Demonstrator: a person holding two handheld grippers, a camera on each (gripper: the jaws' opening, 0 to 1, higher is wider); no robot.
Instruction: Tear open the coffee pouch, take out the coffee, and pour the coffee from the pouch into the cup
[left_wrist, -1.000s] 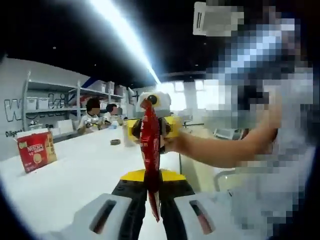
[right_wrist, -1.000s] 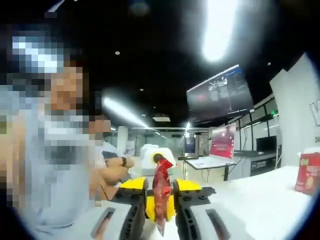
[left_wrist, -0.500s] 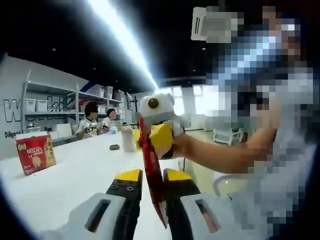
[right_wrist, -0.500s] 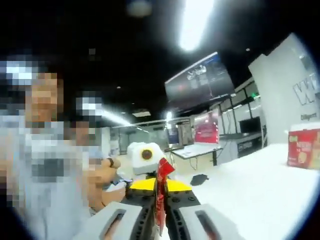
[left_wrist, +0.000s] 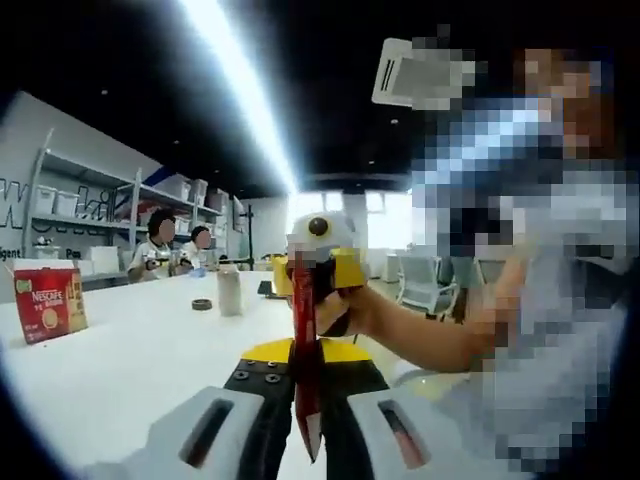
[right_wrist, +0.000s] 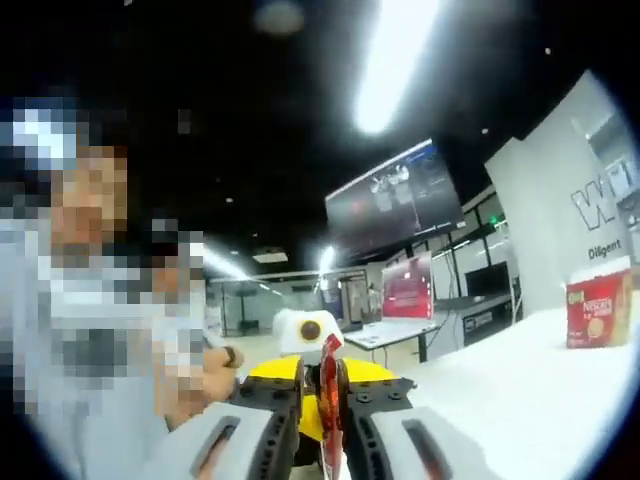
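Red coffee pouch (left_wrist: 305, 375) held mid-air above white counter (left_wrist: 110, 370), left claw (left_wrist: 305, 400) clamped on one end, right claw (right_wrist: 328, 425) clamped on other. Tear: pull claws apart, keep pouch upright, avoid spill.

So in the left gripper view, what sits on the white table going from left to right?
Red Nescafe box → small dark ring-shaped thing → pale cup → red coffee pouch, held up by both tongs.
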